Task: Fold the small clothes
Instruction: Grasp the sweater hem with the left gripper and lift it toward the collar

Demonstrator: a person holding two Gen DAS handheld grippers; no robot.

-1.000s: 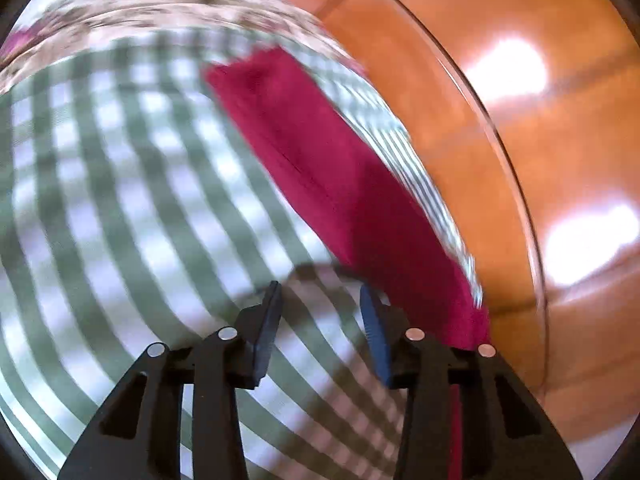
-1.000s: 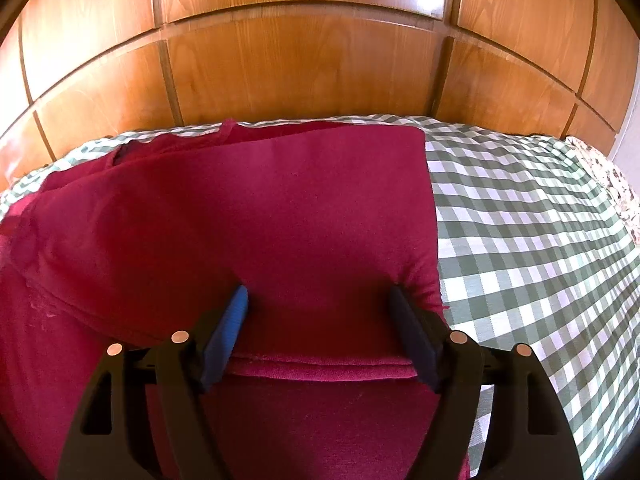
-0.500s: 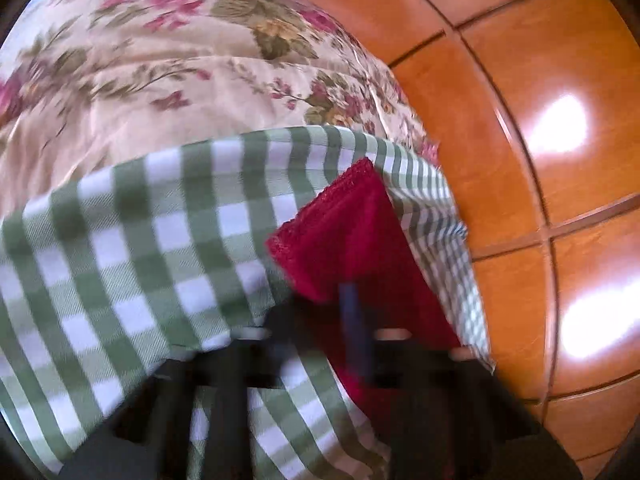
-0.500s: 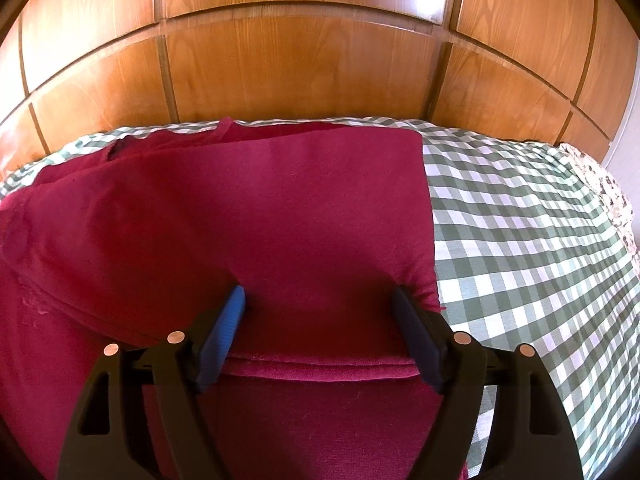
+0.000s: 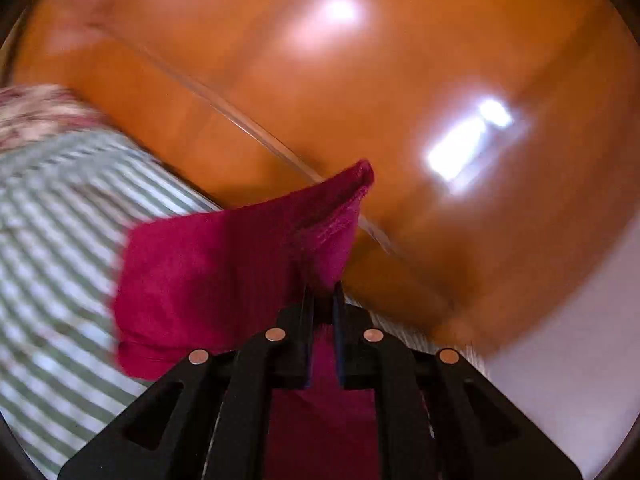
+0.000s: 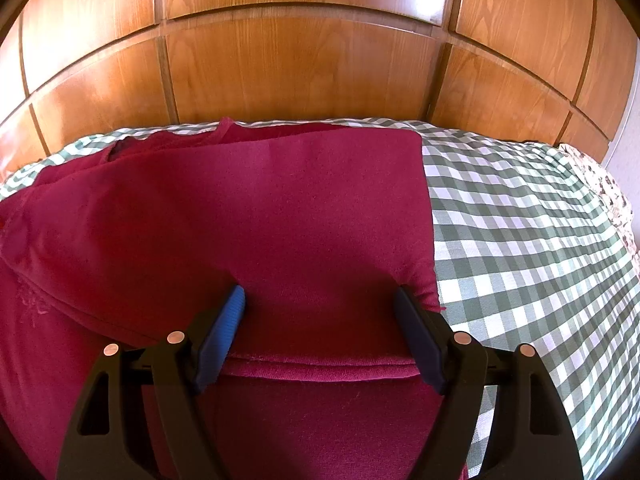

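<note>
Left claw [image 5: 322, 300] clamped on red garment [image 5: 224, 264], right claw [image 6: 320, 304] wide, wooden headboard [image 6: 300, 72] behind.

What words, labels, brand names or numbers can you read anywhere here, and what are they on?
None: there is no readable text in either view.
Red garment: plain cloth, no tag or print showing.
Checked bedcover: pattern only.
Wooden headboard: bare panels.
Left gripper and right gripper: no markings visible.
The left wrist view is blurred, so small print there could not be read anyway.
</note>
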